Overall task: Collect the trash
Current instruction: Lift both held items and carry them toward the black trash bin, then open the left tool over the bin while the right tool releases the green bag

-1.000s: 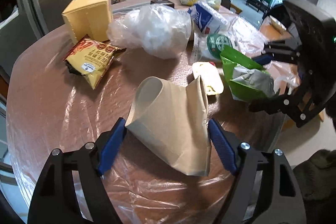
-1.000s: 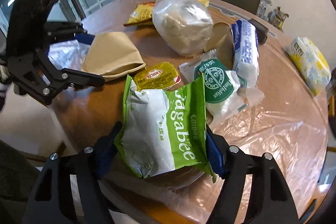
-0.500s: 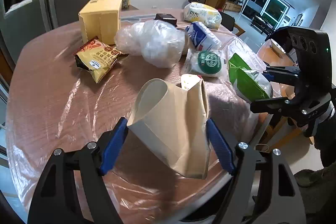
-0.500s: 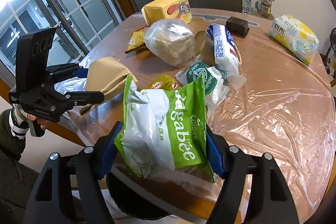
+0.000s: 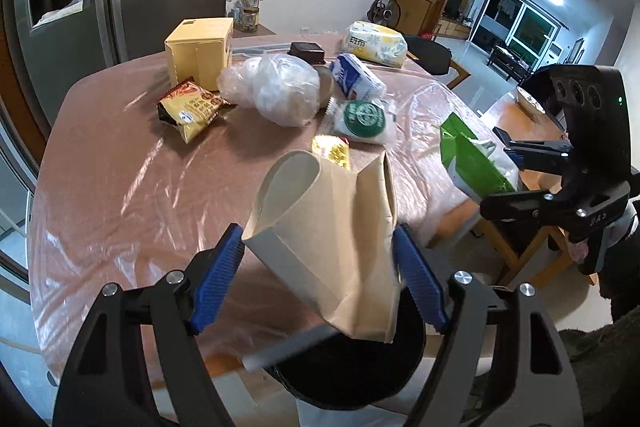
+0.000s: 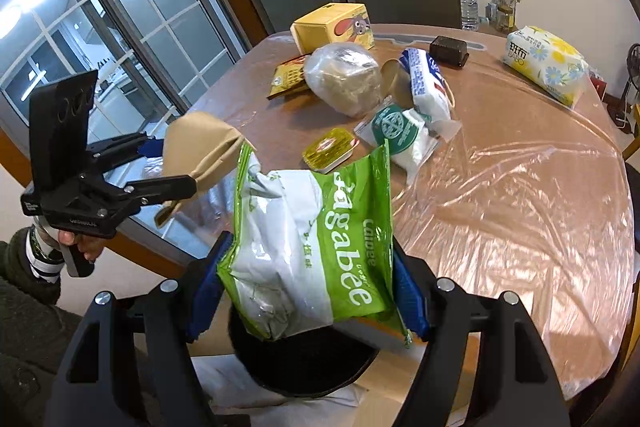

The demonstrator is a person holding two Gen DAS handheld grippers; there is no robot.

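My left gripper (image 5: 320, 267) is shut on a brown paper bag (image 5: 328, 227), held in the air past the table's near edge, above a black bin (image 5: 352, 375). The right gripper (image 6: 312, 287) is shut on a green and white Jagabee snack bag (image 6: 316, 247), hanging over the same black bin (image 6: 304, 367). Each gripper shows in the other's view: the right gripper (image 5: 516, 175) with its green bag (image 5: 472, 163), the left gripper (image 6: 180, 167) with its paper bag (image 6: 200, 151). A hand (image 6: 80, 243) grips the left tool's handle.
On the plastic-covered round table (image 5: 120, 195) lie a yellow box (image 5: 200, 55), a yellow snack packet (image 5: 192, 107), a clear plastic bag (image 5: 276, 91), a blue-white pack (image 5: 356, 77), a green-label wrapper (image 5: 364, 119), a small butter tub (image 5: 330, 149) and a tissue pack (image 5: 376, 43).
Both grippers have pulled back off the table and risen with their bags. The black bin below the table edge has come into view under them.
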